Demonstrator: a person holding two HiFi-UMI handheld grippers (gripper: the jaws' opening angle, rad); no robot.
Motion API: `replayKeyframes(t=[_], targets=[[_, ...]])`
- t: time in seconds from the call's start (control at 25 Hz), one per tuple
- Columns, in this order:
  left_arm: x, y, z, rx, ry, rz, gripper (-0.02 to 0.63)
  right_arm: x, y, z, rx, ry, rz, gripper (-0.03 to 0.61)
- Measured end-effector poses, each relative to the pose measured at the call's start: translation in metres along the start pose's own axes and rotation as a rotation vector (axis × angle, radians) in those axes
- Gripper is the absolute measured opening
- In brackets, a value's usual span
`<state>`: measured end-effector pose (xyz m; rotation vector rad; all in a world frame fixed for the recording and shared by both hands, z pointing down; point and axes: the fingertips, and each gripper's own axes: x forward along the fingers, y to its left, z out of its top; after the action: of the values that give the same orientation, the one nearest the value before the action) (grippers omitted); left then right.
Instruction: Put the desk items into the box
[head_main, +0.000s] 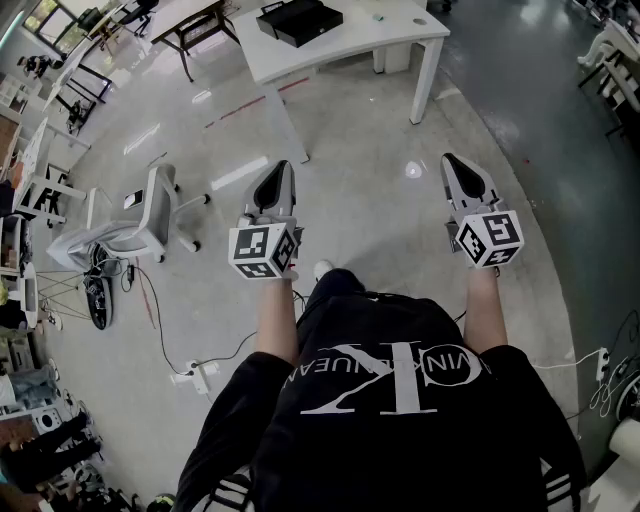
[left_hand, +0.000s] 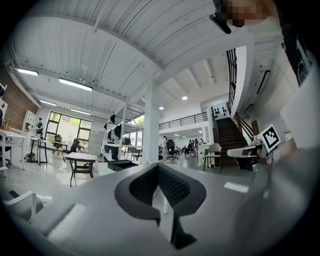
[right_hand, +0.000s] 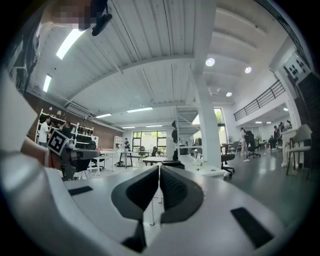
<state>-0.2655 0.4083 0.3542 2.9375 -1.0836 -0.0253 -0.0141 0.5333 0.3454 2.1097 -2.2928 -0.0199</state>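
**Task not begun: both grippers empty, away from the desk**

Left gripper (head_main: 276, 174): jaws together, nothing between them, as its own view confirms (left_hand: 158, 168). Right gripper (head_main: 456, 163): jaws likewise closed on nothing, confirmed in its own view (right_hand: 159, 168). Both are held out level in front of the person, over bare floor.

The box (head_main: 299, 20), black and open-topped, sits on the white desk (head_main: 340, 48) at the far side of the head view, well apart from both grippers. One small greenish item (head_main: 378, 17) lies on the desk to the box's right. It is too small to identify. Whether anything already lies in the box cannot be told.

Assessment: no item is in hand and none is seen packed. In my judgement the whole task remains: approach the desk, pick up each item and place it in the box.
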Motion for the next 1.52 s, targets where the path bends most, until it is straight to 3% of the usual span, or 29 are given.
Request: replayKeyframes(t=[0.44,0.84,0.92,1.52], targets=[[0.004,-0.005,0.005,0.003,-0.005,0.006,0.009,-0.003,-0.004,-0.004,0.009,0.000,0.004,0.018],[0.019,-0.015,-0.016,-0.008,0.038,-0.024,0.009,-0.008,-0.030,-0.021,0.033,0.024,-0.088,0.036],[0.031,-0.011,-0.019,-0.010,0.041,-0.030,0.009,0.000,-0.039,-0.027,0.049,0.036,-0.103,0.105],[0.176,0.054,-0.041,-0.060,0.108,-0.045,0.009,0.138,-0.116,-0.038,0.069,0.105,-0.108,0.104]])
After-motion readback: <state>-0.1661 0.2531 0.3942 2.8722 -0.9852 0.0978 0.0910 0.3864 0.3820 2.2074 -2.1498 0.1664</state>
